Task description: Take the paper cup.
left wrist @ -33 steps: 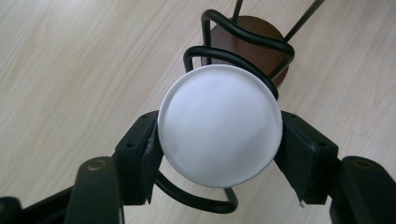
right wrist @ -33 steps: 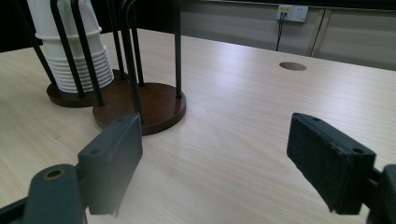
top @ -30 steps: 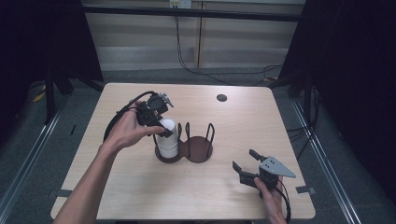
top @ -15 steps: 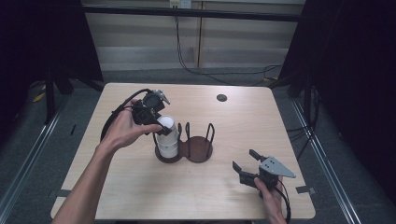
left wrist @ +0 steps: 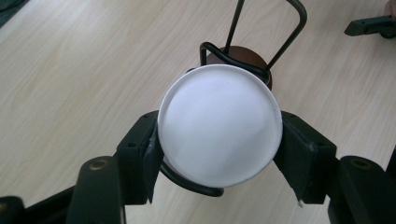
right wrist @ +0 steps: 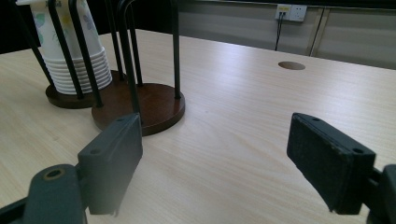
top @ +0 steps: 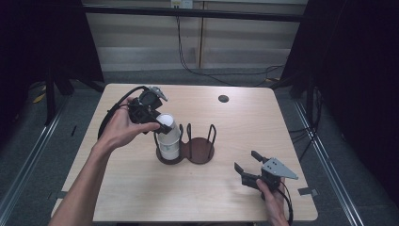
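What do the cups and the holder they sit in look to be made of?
Cups: apparently paper, matte white with a faint print and thin rolled rims stacked in rings. Holder: two round bases that look like dark brown wood with a slight sheen, with thin black loops, probably painted metal wire.

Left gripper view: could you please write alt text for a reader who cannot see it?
The left gripper is shut on the top paper cup of a stack, seen upside down from above, its white bottom facing the camera. The stack sits in a black wire cup holder on a light wooden table.
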`<state>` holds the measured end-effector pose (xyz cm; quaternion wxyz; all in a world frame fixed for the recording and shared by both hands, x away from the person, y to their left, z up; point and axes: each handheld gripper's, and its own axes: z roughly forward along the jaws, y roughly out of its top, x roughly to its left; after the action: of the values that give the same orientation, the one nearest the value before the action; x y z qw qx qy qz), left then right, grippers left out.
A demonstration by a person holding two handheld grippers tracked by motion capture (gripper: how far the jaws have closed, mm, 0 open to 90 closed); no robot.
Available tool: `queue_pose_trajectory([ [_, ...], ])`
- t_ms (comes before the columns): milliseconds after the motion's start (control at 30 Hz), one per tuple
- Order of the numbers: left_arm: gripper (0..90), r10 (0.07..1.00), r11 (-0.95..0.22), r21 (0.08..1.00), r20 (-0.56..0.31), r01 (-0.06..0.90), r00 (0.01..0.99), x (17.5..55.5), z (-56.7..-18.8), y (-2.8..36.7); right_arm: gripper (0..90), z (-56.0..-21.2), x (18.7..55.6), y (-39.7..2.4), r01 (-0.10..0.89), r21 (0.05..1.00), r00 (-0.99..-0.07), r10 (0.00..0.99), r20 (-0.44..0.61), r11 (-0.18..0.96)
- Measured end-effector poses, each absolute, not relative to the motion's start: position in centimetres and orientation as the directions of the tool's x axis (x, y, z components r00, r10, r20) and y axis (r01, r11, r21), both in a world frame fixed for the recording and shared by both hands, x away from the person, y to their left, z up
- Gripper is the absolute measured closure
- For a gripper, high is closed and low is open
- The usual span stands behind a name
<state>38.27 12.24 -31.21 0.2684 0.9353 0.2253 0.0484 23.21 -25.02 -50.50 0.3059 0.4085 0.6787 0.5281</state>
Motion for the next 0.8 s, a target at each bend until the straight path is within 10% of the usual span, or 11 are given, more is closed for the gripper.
queue_pose_trajectory([
  [800, 36.9, 0.461, -0.607, 0.710, -0.052, 0.357, 0.886, 37.0, -29.0, 15.2, 17.7, -50.5, 23.2, -25.0, 0.232, 0.967, -0.474, 0.880, 0.016, 0.107],
])
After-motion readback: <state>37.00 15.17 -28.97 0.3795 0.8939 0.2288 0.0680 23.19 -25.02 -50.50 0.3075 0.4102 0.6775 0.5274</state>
